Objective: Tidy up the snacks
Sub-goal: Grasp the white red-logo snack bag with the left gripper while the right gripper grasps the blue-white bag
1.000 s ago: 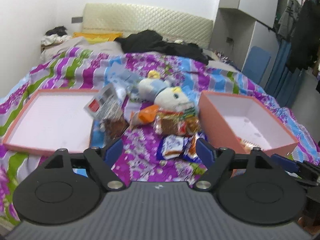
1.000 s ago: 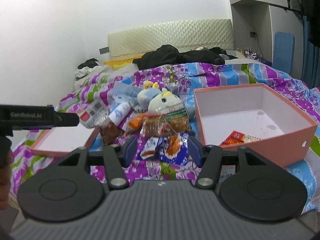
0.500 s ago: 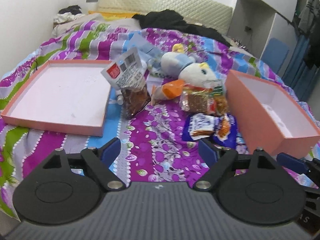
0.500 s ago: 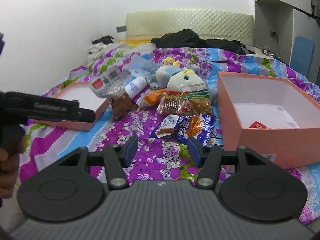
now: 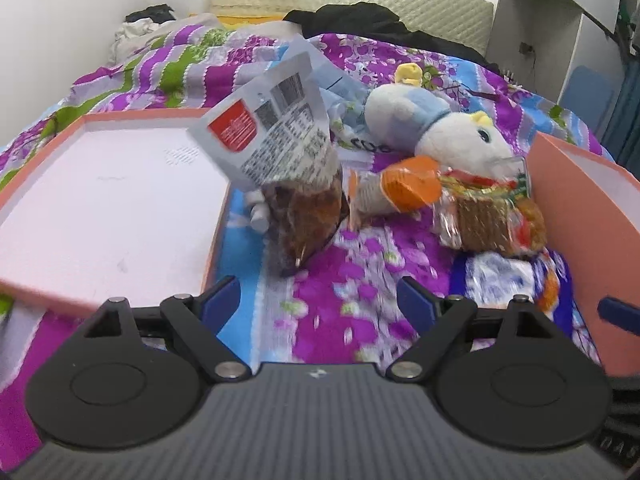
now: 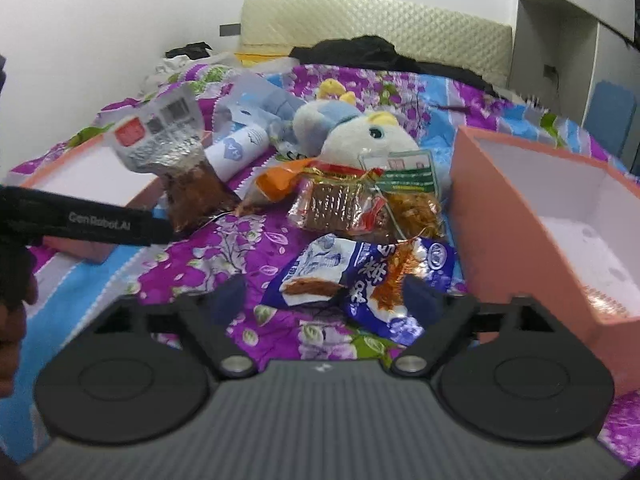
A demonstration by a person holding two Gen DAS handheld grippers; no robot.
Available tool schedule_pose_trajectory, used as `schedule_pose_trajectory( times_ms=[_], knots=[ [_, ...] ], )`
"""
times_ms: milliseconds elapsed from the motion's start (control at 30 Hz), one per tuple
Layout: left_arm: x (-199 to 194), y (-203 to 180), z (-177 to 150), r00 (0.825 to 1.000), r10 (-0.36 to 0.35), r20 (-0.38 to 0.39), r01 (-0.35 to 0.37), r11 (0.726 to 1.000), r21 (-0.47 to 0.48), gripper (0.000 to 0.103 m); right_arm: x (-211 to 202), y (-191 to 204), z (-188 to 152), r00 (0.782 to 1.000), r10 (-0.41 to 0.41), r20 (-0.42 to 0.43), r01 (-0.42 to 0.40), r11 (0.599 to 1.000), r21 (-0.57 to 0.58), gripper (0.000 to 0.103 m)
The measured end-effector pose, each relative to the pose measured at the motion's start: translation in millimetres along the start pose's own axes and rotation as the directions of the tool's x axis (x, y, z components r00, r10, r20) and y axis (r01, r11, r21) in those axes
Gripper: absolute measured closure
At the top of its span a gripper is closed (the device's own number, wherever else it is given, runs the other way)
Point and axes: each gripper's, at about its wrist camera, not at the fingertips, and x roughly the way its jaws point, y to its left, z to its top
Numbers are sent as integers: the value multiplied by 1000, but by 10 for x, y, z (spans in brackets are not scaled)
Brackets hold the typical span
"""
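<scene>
Snack packets lie in a heap on a purple patterned bedspread. A clear bag of brown snacks with a red label [image 5: 294, 176] stands just beyond my open, empty left gripper [image 5: 318, 304]; it also shows in the right wrist view [image 6: 180, 168]. A blue and white packet [image 6: 360, 276] lies just past my open, empty right gripper [image 6: 326, 300]. Behind it are a clear packet of brown biscuits [image 6: 340, 208] and an orange packet [image 5: 404, 188]. The left gripper's side [image 6: 84, 220] shows in the right wrist view.
A shallow pink lid [image 5: 48, 280] lies at the left. A deep pink box [image 6: 504, 200] stands at the right, with a red packet inside, half hidden. A white and blue plush toy [image 6: 360, 132] and a white tube [image 6: 240, 148] lie behind the snacks. Dark clothes lie by the headboard.
Both grippers have moved forward and lower towards the snack heap. The snacks have not moved, and both grippers stay open.
</scene>
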Motion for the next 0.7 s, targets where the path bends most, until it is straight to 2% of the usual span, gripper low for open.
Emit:
schedule_pose_trajectory(
  times_ms=[67,133,267,367,600,700],
  knots=[
    [105,-6,94,999,19,31,-20,1000,18,15,114,-5,7,1000,9,-3,-9,1000,-17,15],
    [231,18,199,998,39,47,-38,999,-5,15,224,-8,14,1000,1,-10,-1,1000,-29,15],
    [434,48,348,999,37,38,-35,998,-57,15,436,-30,30,999,-17,-38,16,999,-27,15],
    [559,19,423,997,67,43,-65,996,-54,15,552,-48,45,998,-30,-47,30,1000,1,15],
    [840,88,573,993,109,31,-105,988,-115,15,820,-40,72,991,-93,-101,94,996,1,15],
    [921,163,603,992,126,21,-121,981,-153,16,906,-52,57,988,-81,-129,81,997,0,8]
  ],
)
